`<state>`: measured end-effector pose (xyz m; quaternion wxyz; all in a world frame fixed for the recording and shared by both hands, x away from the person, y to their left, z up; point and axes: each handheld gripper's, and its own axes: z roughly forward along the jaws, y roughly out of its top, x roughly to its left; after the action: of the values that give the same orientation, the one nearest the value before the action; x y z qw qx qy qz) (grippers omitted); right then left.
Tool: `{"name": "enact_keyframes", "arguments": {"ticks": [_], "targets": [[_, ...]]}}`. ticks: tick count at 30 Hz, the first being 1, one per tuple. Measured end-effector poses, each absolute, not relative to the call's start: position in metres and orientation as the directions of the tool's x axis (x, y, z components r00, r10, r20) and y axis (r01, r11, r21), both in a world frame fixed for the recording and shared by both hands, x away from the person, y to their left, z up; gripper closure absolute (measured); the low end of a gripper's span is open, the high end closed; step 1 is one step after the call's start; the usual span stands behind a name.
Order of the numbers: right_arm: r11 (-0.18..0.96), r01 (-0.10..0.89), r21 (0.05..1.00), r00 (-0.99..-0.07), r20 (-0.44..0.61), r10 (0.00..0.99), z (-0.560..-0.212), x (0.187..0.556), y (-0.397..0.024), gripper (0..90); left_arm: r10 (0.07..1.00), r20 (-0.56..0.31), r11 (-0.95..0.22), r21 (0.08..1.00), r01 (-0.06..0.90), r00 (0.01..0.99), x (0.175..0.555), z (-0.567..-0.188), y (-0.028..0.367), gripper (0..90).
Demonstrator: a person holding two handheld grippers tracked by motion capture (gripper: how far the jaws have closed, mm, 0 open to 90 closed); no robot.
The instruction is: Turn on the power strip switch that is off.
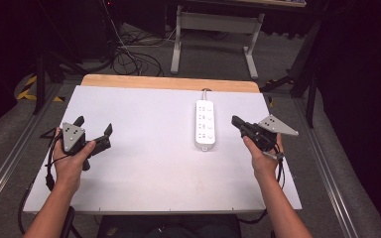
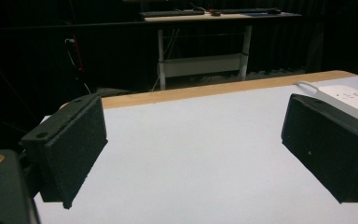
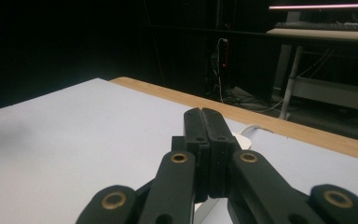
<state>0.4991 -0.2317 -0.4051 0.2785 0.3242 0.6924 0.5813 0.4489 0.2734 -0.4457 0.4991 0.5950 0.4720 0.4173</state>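
Note:
A white power strip lies lengthwise right of the table's middle, its cable running off the far edge. My right gripper hovers just right of the strip, pointing left toward it, its two jaws pressed flat together with nothing between them. In the right gripper view the shut gripper hides most of the strip behind it. My left gripper sits over the table's left side, jaws wide apart and empty. The left gripper view has the open gripper over bare white surface, with the strip at far right.
The white table top has a wooden strip along its far edge. Beyond it stand a white-legged desk and loose cables on the floor. Metal rails flank the table.

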Motion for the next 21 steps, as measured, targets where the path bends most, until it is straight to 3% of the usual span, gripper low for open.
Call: {"name": "enact_keyframes", "arguments": {"ticks": [13,18,21], "targets": [[0.083,0.093,0.992,-0.613,-0.009,0.79,-0.4089,0.497,-0.2308,70.5,0.978,0.024,-0.055,0.988,0.144,0.207,0.4484,-0.4456,0.2737,7.3],[0.033,0.108,0.994,-0.58,0.037,0.814,-0.4097,0.4998,-0.2337,48.1,0.978,0.027,-0.058,0.988,0.144,0.208,0.4484,-0.4456,0.2736,7.3],[0.004,0.121,0.993,-0.569,0.066,0.82,-0.4106,0.502,-0.2352,39.2,0.977,0.028,-0.059,0.988,0.144,0.211,0.4485,-0.4457,0.2731,7.3]]}}
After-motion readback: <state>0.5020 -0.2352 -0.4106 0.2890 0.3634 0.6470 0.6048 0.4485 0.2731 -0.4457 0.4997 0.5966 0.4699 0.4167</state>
